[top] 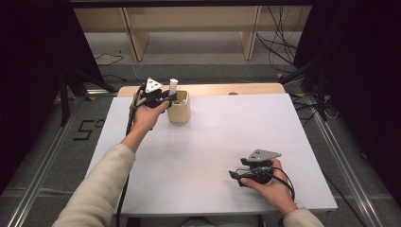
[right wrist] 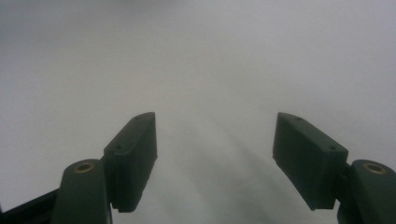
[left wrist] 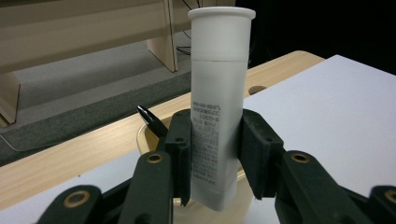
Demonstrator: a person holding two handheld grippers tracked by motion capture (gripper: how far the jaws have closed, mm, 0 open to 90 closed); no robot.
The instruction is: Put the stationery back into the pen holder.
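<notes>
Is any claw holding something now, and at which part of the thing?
The left claw holds a white tube by its lower half, cap end up, over the wooden cup. The right claw is open and holds nothing.

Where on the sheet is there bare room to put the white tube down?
The white sheet is bare between the wooden cup and the right gripper, and along its far right. It is crowded at the cup, where the left gripper holds the white tube.
</notes>
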